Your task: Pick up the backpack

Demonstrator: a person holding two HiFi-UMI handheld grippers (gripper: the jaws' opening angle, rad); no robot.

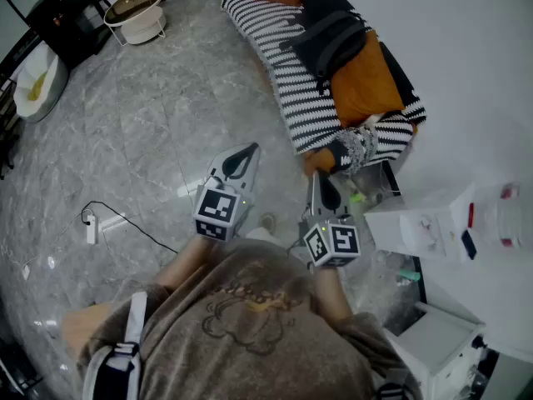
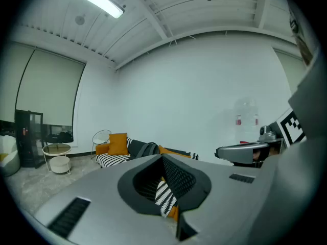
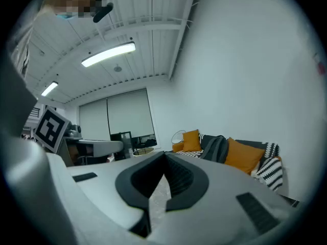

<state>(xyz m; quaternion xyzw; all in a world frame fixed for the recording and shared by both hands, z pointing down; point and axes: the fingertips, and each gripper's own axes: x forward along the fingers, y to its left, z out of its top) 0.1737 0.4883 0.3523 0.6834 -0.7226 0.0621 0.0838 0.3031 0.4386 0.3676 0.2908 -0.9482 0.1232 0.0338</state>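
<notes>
1. The backpack [image 1: 329, 36], dark with grey straps, lies on the sofa [image 1: 279, 69]. It rests on the black-and-white striped cover, with an orange cushion [image 1: 364, 83] touching it on the nearer side. More orange cushions sit at the far end.
2. Neither gripper touches the backpack. Both are well apart from it, over the grey marbled floor [image 1: 158, 123].
3. The left gripper [image 1: 246, 151] is held out in front of the person's chest on a forearm that leaves a brown sleeve. It is close to level, nose tipped slightly down, and aimed towards the sofa. Its fingers [image 2: 186, 180] are closed together with nothing between them. The striped cover shows only through the notch behind the tips.
4. The right gripper [image 1: 321, 182] is held beside the left one in the same near-level pose, nearer the sofa's end. Its fingers [image 3: 181, 180] are likewise closed on nothing.
5. Each gripper's marker cube carries black-and-white square patterns only.
6. The graphic on the person's shirt [image 1: 250, 307] includes script too small to read.
7. A white water dispenser [image 1: 425, 227] with red and blue taps stands at the right. Its labels cannot be read.
8. A round white side table [image 1: 137, 11] stands beyond the far end of the sofa, and a power strip [image 1: 92, 227] with a black cable lies on the floor at the left.
</notes>
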